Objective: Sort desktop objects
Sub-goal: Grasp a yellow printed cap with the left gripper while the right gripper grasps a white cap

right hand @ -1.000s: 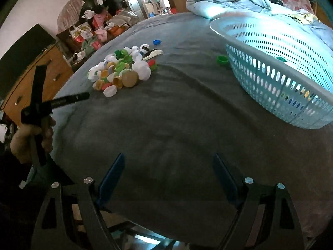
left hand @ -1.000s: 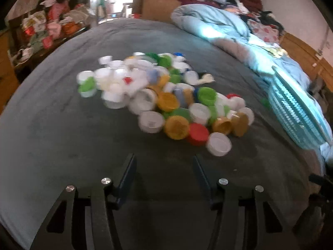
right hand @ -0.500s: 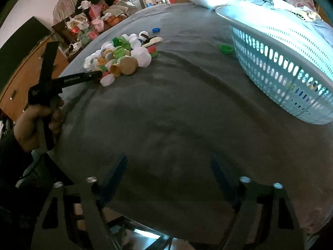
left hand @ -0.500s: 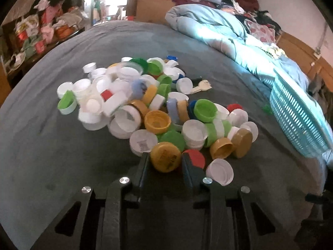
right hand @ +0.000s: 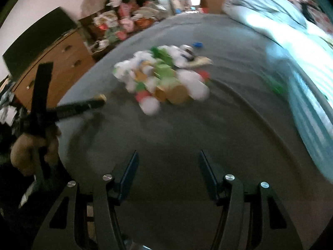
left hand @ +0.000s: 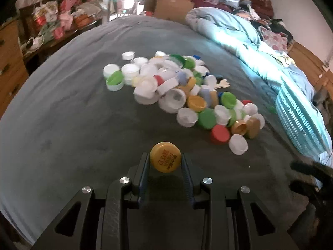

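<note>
Jaws of the left gripper [left hand: 165, 162] pinch a yellow cap [left hand: 165, 156] at lower centre, below the cap pile [left hand: 181, 95]. In its blurred view, the right gripper [right hand: 167, 166] seems empty, its spread jaws closing.

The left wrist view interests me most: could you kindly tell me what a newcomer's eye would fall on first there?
First, the yellow cap with red print, clamped in the left gripper at the bottom centre, clear of the heap. Beyond it, the many-coloured pile of bottle caps sprawls across the grey blanket. At the right edge stands a pale blue perforated basket.
</note>
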Demonstrator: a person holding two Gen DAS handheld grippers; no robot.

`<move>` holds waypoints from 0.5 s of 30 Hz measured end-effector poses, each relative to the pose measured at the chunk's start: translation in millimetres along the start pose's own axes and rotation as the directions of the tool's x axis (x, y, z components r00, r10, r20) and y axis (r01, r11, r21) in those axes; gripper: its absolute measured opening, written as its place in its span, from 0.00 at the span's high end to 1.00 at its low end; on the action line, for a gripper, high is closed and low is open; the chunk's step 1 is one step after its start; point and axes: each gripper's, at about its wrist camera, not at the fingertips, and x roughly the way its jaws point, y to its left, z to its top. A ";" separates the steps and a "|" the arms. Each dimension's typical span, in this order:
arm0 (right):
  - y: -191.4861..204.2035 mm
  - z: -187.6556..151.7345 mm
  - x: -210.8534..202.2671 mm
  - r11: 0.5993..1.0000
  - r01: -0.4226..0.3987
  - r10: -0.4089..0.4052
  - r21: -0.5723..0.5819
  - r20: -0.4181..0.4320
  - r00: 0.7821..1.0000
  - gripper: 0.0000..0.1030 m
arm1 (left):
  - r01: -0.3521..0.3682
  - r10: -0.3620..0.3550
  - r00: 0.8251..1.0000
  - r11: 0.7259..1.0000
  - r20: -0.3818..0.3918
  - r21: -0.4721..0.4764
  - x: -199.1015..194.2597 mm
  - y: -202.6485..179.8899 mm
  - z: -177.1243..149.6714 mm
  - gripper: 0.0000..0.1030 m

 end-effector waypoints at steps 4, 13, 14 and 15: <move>16.1 31.6 43.6 0.999 -0.020 0.019 -0.032 -0.040 0.999 0.47 | 0.009 -0.009 1.000 1.000 0.006 -0.005 1.5 2.8 -0.8 0.69; 21.7 38.1 89.7 0.995 0.069 -0.075 -0.068 -0.099 0.992 0.73 | 0.039 -0.039 0.999 0.999 0.001 -0.034 5.3 7.4 -2.8 0.69; 21.9 36.0 87.2 0.995 0.074 -0.080 -0.064 -0.098 0.992 0.73 | 0.039 -0.039 0.999 0.999 0.001 -0.036 5.3 7.6 -2.6 0.69; 21.2 35.2 84.7 0.995 0.075 -0.081 -0.061 -0.096 0.992 0.73 | 0.038 -0.038 0.999 0.999 0.000 -0.037 5.1 7.3 -1.9 0.69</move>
